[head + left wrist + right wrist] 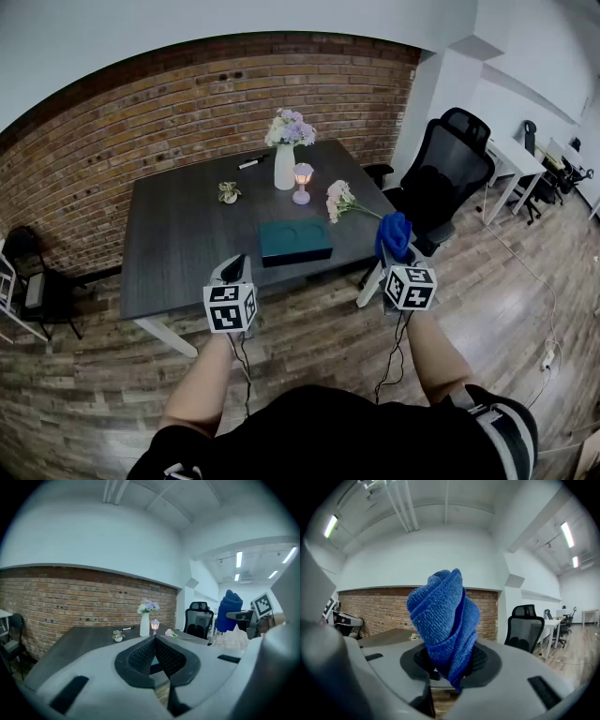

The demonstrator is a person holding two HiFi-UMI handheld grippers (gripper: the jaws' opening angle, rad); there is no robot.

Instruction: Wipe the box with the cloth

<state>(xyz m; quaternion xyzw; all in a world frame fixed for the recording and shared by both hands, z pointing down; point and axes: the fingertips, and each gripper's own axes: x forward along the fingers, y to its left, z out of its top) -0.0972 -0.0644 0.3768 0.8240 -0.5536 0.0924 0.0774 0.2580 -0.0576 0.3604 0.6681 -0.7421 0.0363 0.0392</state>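
Observation:
A flat dark teal box (295, 240) lies near the front edge of the dark table (178, 244). My right gripper (395, 246) is shut on a bunched blue cloth (394, 234), held off the table's front right corner; the cloth (445, 620) stands up between the jaws in the right gripper view. My left gripper (235, 269) hangs in front of the table edge, left of the box, shut with nothing in it; its jaws (154, 641) meet at the tips. The blue cloth (229, 611) also shows at the right of the left gripper view.
On the table stand a white vase of flowers (285, 164), a small pink lamp (302, 182), a loose flower stem (343, 202), a tiny potted plant (229, 192) and a marker (251, 161). A black office chair (441, 183) is at the right; a brick wall (169, 112) lies behind.

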